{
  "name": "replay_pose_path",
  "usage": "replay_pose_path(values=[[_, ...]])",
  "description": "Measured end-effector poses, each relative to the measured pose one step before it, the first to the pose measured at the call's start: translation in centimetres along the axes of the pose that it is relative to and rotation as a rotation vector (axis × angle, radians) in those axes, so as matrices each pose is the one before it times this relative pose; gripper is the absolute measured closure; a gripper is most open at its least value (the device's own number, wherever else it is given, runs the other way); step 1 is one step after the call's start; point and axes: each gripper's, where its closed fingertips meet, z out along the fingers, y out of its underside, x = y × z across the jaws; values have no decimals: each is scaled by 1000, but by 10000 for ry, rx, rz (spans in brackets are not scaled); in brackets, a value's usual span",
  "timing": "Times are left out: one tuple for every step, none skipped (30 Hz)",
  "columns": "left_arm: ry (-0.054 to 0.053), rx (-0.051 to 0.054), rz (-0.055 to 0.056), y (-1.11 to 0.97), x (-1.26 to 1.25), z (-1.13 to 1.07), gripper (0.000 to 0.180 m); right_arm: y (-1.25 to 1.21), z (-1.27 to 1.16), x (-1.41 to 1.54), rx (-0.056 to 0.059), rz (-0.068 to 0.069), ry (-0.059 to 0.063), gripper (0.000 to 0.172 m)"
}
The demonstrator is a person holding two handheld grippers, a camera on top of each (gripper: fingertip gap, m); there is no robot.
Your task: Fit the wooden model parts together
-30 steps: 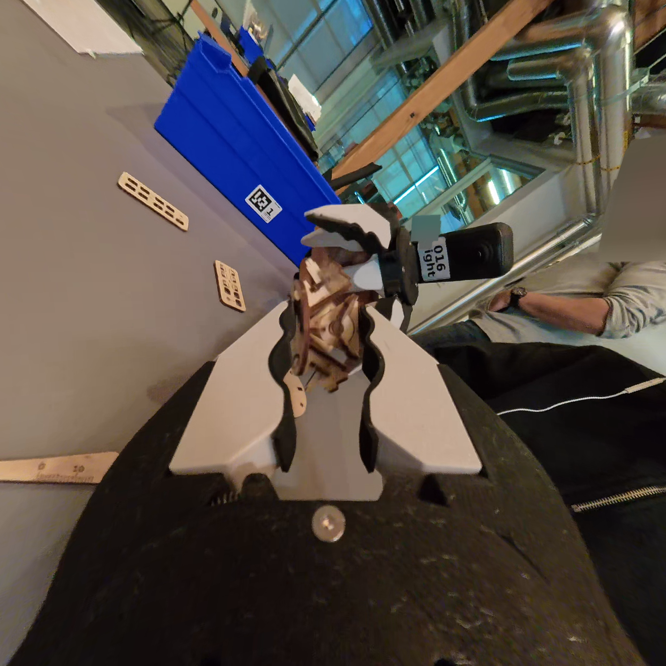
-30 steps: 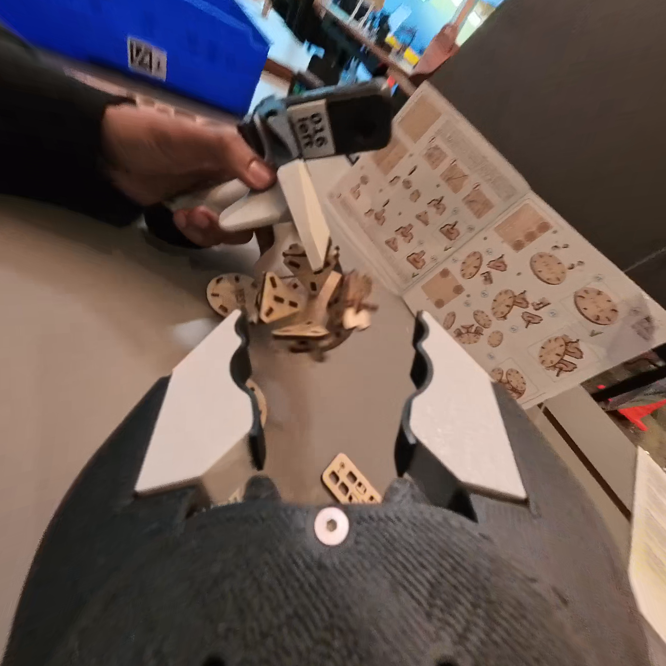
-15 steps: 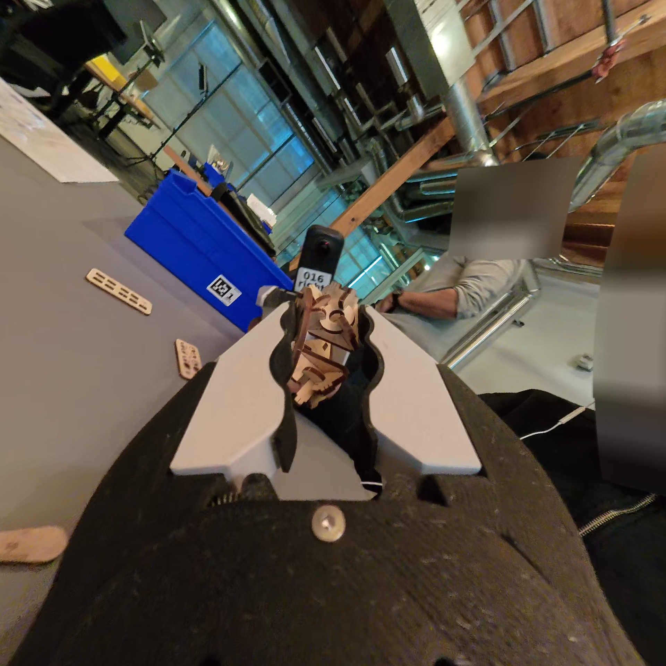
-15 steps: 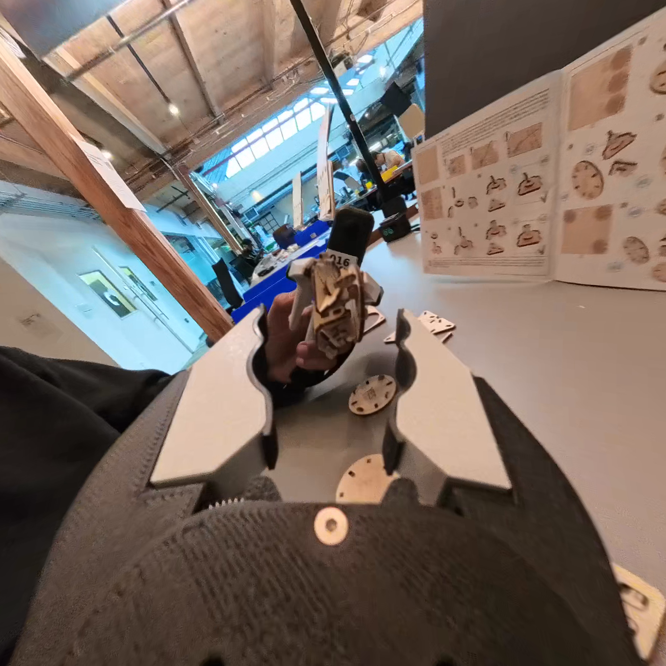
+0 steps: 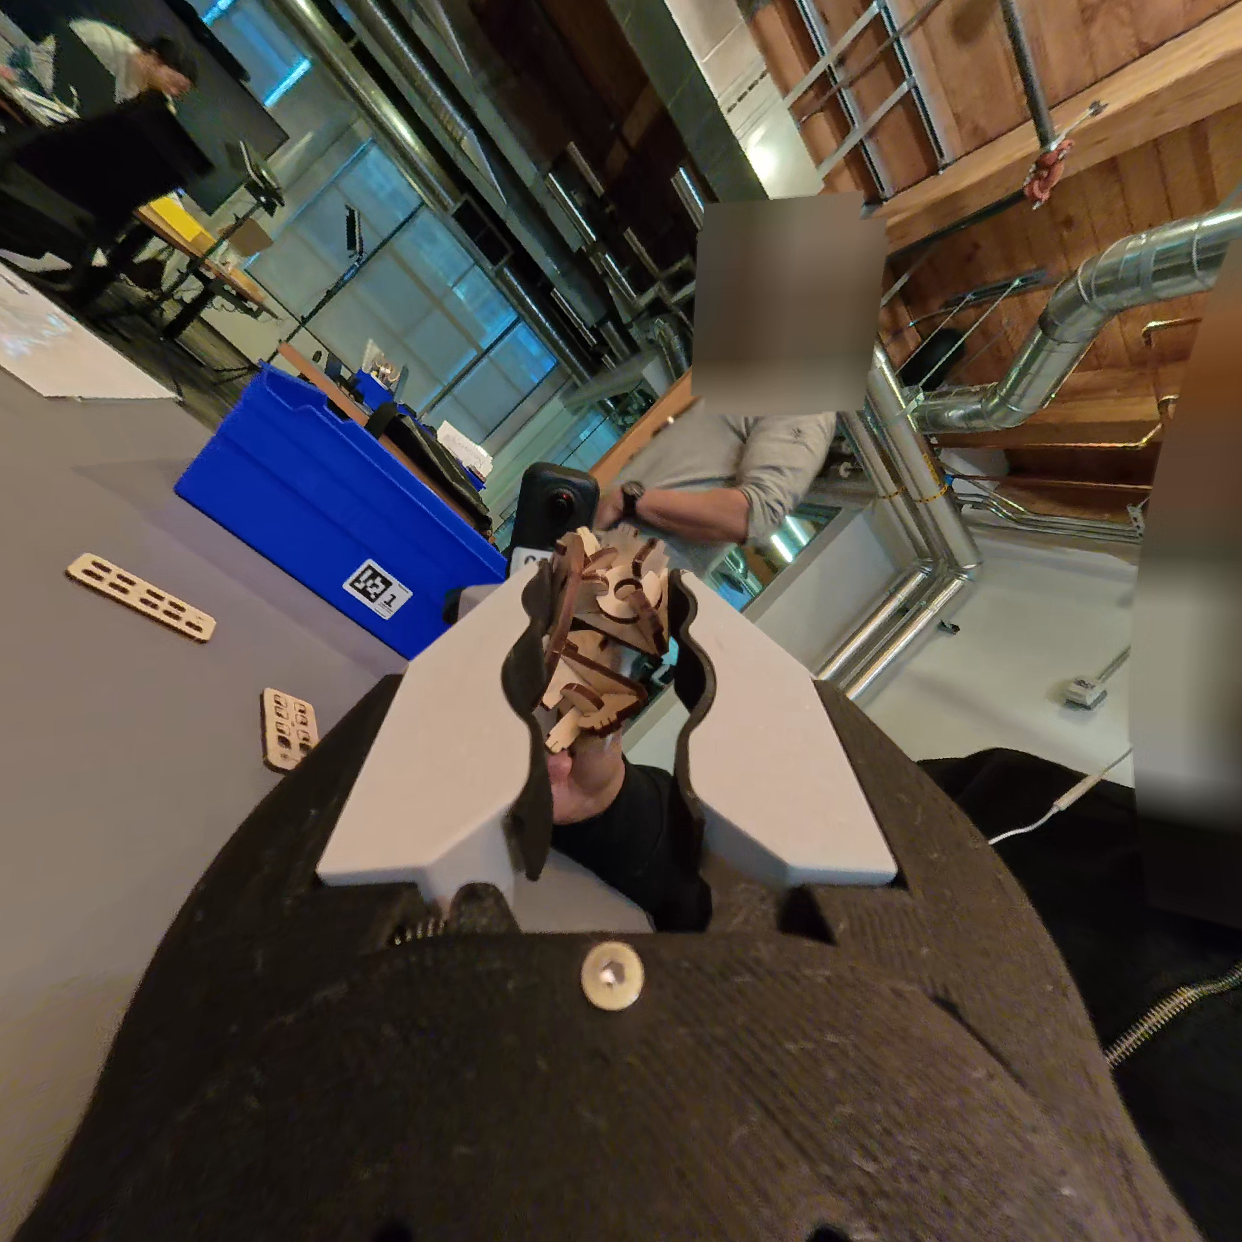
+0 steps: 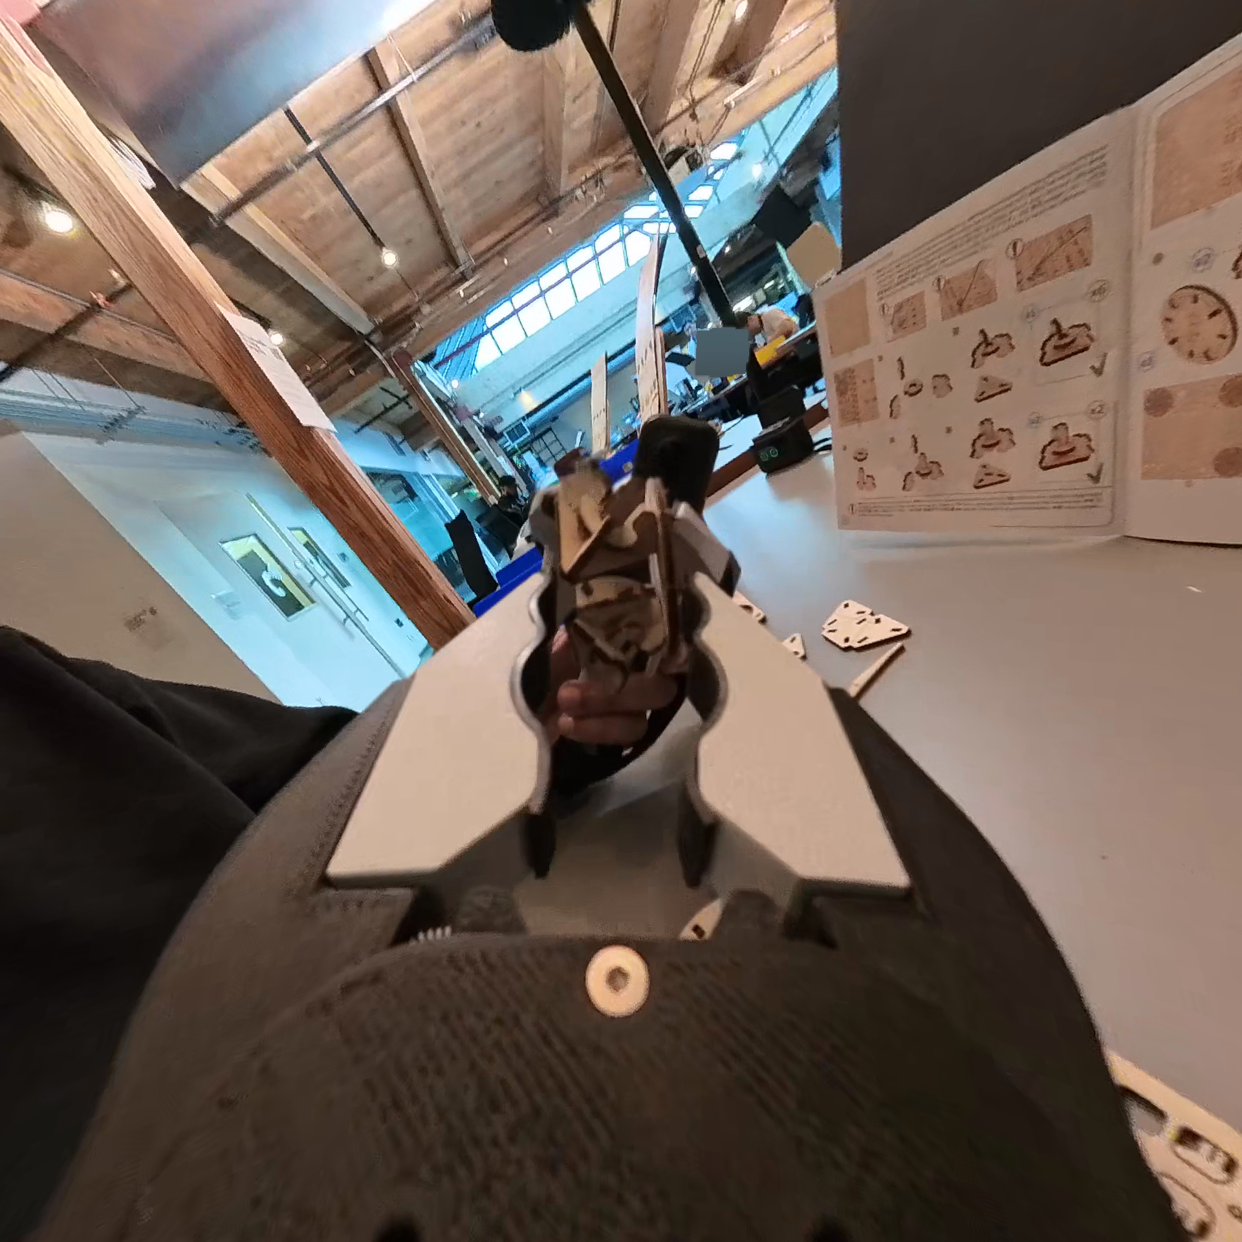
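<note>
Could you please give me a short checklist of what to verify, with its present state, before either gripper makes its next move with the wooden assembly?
1. Left gripper shut on the wooden assembly: ok.
2. Right gripper pads pressing the same assembly: ok on its right side, cannot tell on the left, the picture is blurred.
3. Assembly held off the grey table: ok.
4. Loose wooden pieces lie apart from both grippers: ok.
5. Instruction booklet open and standing in view: ok.
</note>
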Motion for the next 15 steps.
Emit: replay_pose_path(values=[[6, -109, -20, 281, -46, 205, 152, -331, -264, 68, 133, 11, 22, 139], [-69, -63, 29, 170, -123, 113, 151, -263, -259, 97, 72, 20, 47, 139], [-97, -96, 33, 165, -148, 63, 152, -159, -217, 102, -2, -12, 63, 139], [-42, -175, 52, 242, -68, 62, 151, -137, -180, 103, -10, -52, 81, 139], [-25, -157, 61, 171, -38, 34, 149, -212, -188, 98, 26, -87, 107, 140], [-118, -42, 77, -24, -129, -43, 143, -196, -214, 105, 7, -107, 106, 141], [-149, 56, 111, -181, -129, -144, 138, -161, -258, 136, -38, -119, 120, 142], [-165, 127, 149, -337, -122, -237, 133, -165, -279, 168, -46, -149, 151, 142], [-232, 144, 177, -397, -210, -292, 131, -195, -307, 167, -52, -169, 154, 142], [-239, 116, 202, -403, -219, -321, 128, -180, -298, 170, -73, -186, 163, 142], [-175, 35, 215, -315, -173, -277, 126, -133, -278, 189, -102, -207, 175, 142], [-132, -105, 185, -94, -187, -197, 126, -89, -225, 57, -121, -225, 104, 142], [-114, -276, 123, 180, -270, -114, 127, -29, -154, -225, -143, -227, -66, 142], [-56, -382, 53, 386, -247, -37, 129, 26, -61, -497, -176, -208, -223, 141], [-19, -411, 2, 508, -201, 39, 132, 113, 7, -586, -196, -189, -263, 141]])
